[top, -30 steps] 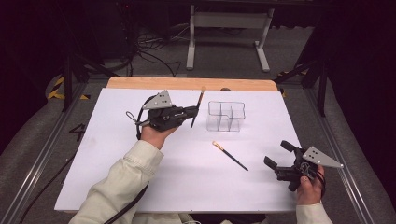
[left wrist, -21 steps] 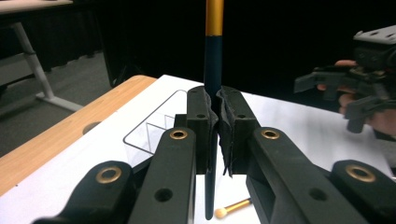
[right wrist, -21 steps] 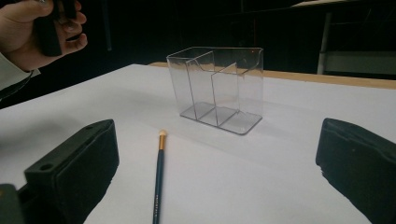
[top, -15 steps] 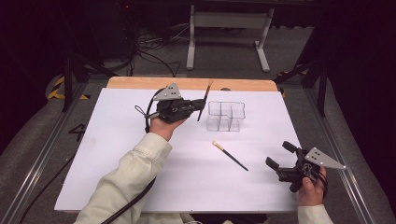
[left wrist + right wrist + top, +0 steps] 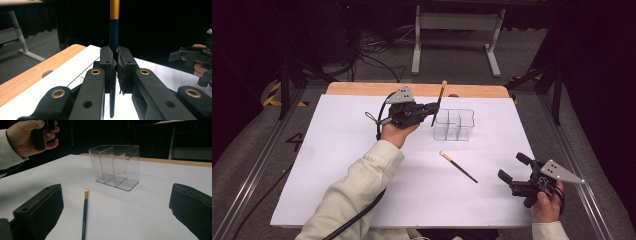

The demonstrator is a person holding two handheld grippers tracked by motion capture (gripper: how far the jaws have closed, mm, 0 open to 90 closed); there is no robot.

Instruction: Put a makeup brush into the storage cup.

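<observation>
Left black two-jaw claw [image 5: 432,107], raised on an extended cream-sleeved forearm [image 5: 357,190], is clamped closed. Right black two-jaw claw [image 5: 511,169] sits low, jaws spread wide.

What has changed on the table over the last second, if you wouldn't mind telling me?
The left gripper, shut on a brush, has moved forward and to the right, bringing the brush up beside the clear organizer and standing it more upright. The right gripper stayed open near the table's right edge, barely shifting. The second brush still lies flat on the white sheet, and the organizer has not moved.
</observation>
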